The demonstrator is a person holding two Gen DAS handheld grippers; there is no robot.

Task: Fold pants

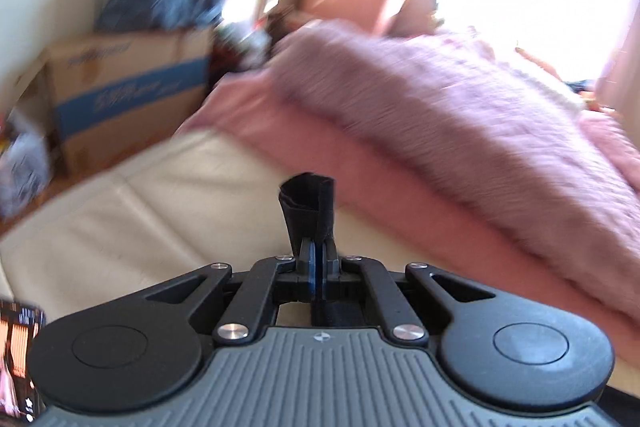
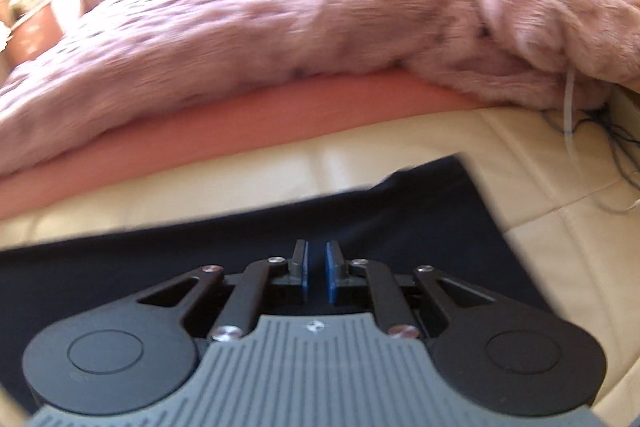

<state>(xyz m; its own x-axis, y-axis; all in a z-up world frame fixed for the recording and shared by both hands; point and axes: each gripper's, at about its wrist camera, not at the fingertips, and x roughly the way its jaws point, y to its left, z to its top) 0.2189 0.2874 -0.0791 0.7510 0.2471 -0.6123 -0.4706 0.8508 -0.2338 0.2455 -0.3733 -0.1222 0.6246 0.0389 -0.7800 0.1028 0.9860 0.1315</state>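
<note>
Left claw [image 1: 316, 259] pinched a bunched fold of dark pants [image 1: 308, 203]; right claw [image 2: 316, 267] narrowly parted, empty, over pants [image 2: 400, 215] on cream bed surface [image 2: 540, 187].

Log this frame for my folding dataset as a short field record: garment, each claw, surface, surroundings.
garment: dark pants, spread flat in the right wrist view
left claw: shut on a bunched bit of the pants' black fabric
right claw: slightly open over the pants, holding nothing
surface: cream cushion
surroundings: pink blanket; cardboard box
</note>
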